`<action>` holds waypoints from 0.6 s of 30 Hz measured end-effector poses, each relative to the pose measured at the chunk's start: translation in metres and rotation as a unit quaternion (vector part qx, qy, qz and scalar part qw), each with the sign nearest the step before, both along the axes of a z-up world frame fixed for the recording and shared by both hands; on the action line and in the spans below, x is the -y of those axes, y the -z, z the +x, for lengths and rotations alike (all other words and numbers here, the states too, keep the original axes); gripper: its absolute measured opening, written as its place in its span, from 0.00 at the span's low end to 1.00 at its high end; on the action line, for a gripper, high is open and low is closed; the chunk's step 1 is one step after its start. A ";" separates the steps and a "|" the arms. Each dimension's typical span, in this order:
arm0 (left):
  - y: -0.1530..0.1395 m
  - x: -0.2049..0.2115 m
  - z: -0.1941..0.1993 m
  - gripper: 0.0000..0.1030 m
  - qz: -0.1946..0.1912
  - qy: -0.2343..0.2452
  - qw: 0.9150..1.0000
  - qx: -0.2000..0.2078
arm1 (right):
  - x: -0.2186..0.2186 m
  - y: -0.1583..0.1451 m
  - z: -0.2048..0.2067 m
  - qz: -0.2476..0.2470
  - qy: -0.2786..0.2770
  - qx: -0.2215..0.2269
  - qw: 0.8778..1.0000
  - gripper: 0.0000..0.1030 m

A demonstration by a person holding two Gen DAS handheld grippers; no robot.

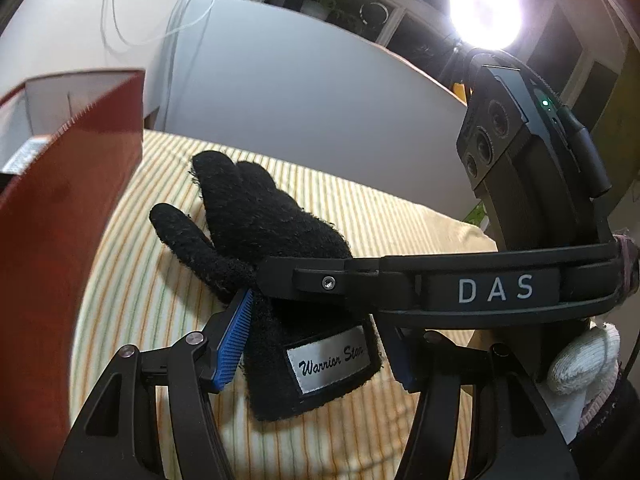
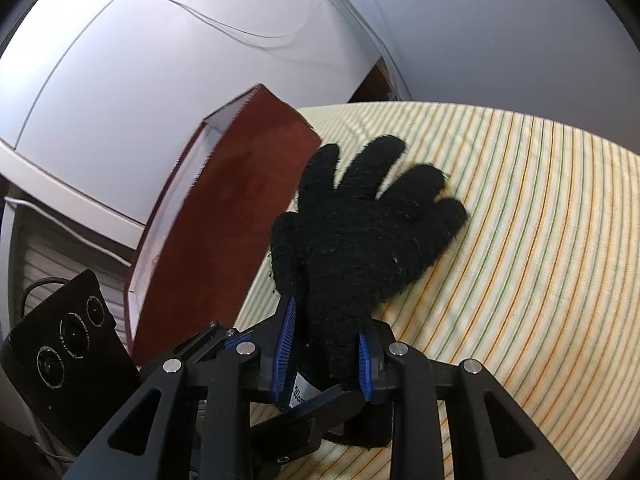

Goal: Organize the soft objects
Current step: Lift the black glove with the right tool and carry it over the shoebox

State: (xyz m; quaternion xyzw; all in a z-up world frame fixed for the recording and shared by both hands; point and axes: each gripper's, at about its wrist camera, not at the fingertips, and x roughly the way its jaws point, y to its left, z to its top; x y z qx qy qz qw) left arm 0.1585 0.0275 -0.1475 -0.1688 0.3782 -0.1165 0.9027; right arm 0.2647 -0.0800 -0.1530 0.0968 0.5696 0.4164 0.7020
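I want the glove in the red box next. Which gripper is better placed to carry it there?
Right. The right gripper is shut on the black glove at its wrist end. The left gripper sits open around the cuff, gripping nothing. The red box stands right beside the glove.

Fuzzy knit black glove; woven striped cloth; matt, perhaps cardboard, red box.
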 end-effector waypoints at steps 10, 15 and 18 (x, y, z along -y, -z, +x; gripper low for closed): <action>-0.036 0.003 -0.040 0.57 0.033 0.000 0.998 0.053 | 0.009 -0.041 -0.033 0.018 -0.005 0.045 0.999 0.25; -0.052 0.006 -0.059 0.57 0.056 -0.002 0.995 0.083 | 0.010 -0.063 -0.054 0.032 -0.003 0.069 0.997 0.25; -0.061 0.003 -0.070 0.57 0.059 -0.004 0.993 0.097 | 0.009 -0.077 -0.066 0.036 -0.005 0.088 0.995 0.25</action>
